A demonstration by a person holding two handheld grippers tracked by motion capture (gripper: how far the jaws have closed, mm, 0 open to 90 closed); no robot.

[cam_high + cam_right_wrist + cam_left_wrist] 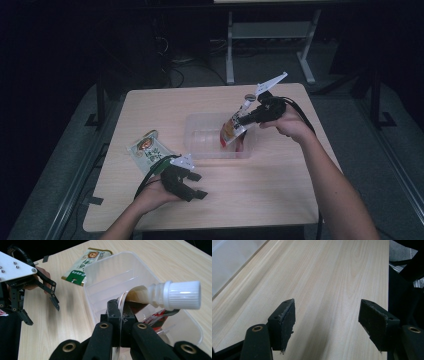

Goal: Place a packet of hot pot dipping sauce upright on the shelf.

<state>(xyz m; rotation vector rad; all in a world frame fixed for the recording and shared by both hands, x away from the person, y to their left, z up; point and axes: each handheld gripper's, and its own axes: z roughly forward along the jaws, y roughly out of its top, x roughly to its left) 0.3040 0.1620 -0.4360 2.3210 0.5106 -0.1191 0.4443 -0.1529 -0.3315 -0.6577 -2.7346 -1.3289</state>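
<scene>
Your right claw [243, 121] is clamped tight, wrist raised; your left claw [196, 185] rests low, jaws spread wide.

The left gripper [325, 326] hangs over the pale wooden table [324, 277], its two black jaws spread wide with bare wood between them, pads worn.

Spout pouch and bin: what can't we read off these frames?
- Spout pouch: right gripper view, lower body hidden behind the right tongs; whether it touches the bin floor is unclear.
- Green pouch: high view, print too small and dim.
- Left tongs: left gripper view, bases cut off by bottom edge.
</scene>
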